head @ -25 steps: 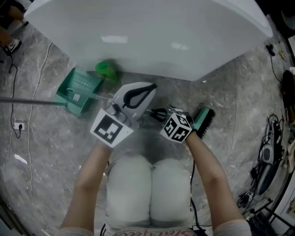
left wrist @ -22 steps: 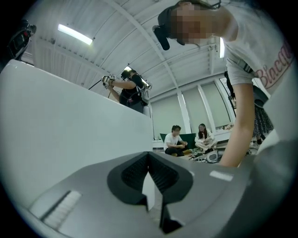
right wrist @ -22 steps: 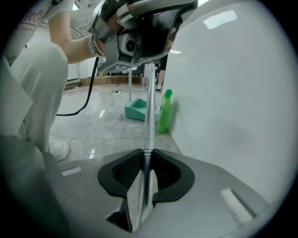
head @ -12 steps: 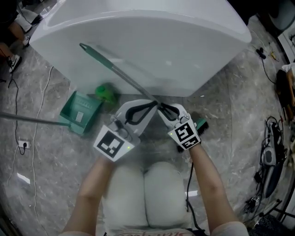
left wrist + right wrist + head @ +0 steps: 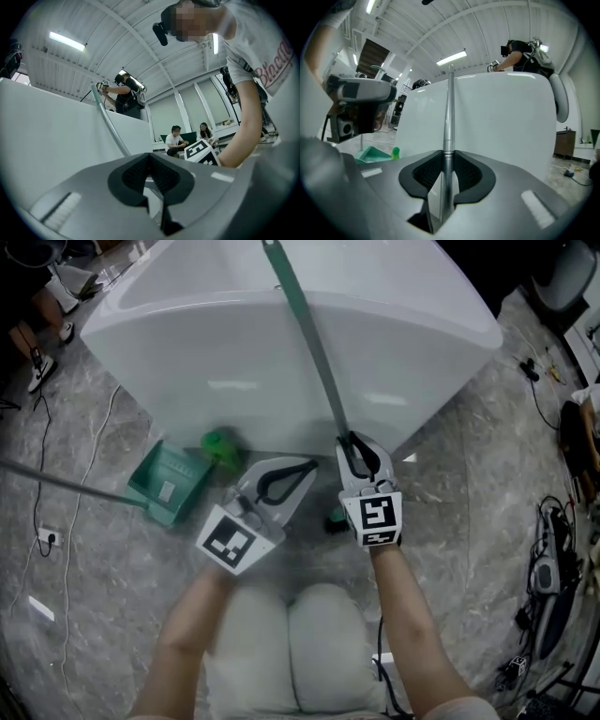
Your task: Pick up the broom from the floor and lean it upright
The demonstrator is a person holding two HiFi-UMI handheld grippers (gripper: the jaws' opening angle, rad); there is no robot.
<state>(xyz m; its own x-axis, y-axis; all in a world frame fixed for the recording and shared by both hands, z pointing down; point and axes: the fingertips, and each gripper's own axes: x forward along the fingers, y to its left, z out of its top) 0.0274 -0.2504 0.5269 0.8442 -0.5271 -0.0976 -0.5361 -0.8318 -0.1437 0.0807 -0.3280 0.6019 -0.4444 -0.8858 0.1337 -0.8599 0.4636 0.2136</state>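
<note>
Over the tub (image 5: pixel 187 352), broom (image 5: pixel 309 343) now steeper

Changes we log:
1. Broom handle (image 5: pixel 309 343): was low by the floor, then slanted up-left across the white tub (image 5: pixel 206 343). Now near upright, top end past the tub's far rim in head view.
2. Right hand-held gripper (image 5: pixel 351 439): has come up w/ the handle. Its marker cube (image 5: pixel 371 519) now faces the head cam.
3. Broom head (image 5: pixel 336 519): was right of that gripper, now only a green bit just left of the cube.
4. Left gripper view: we now see handle & cube in shot, prev. neither.
</note>
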